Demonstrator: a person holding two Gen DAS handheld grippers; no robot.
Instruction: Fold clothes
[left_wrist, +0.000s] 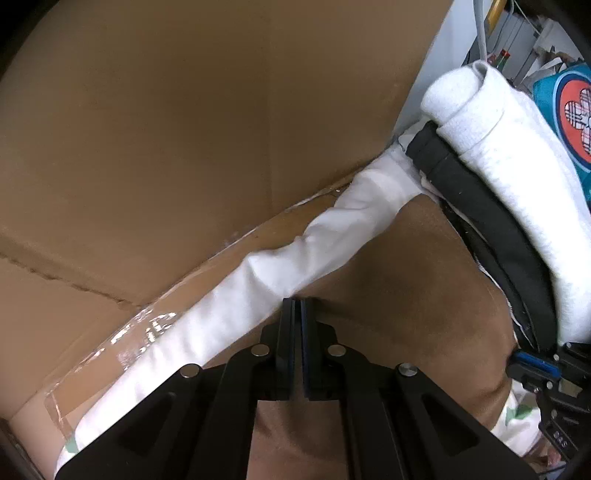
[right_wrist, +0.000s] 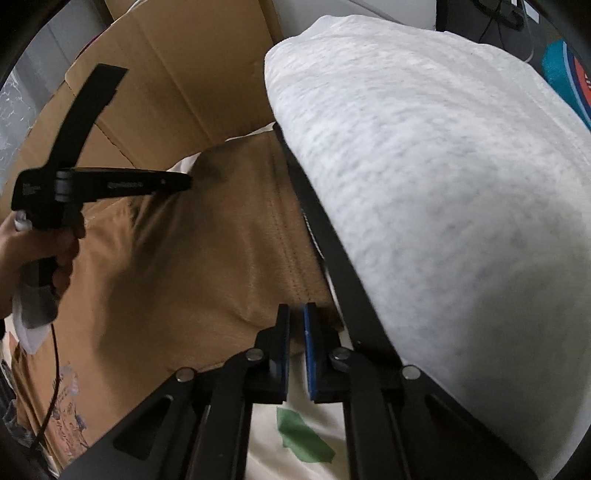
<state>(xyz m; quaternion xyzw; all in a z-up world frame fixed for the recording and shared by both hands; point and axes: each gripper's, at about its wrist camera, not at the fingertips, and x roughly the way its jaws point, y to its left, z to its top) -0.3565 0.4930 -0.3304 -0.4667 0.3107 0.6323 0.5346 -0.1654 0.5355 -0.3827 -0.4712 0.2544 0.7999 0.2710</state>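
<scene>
Two hand-held grippers: left hand-held gripper and right hand-held gripper each pinch one brown garment edge.

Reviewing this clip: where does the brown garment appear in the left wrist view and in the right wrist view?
Left wrist: the brown garment fills the lower centre-right, at the left gripper.
Right wrist: brown garment spans centre-left, ahead of the right gripper.
Shared landmark: the folded grey-white garment with a black garment beneath, at the right in both.
</scene>
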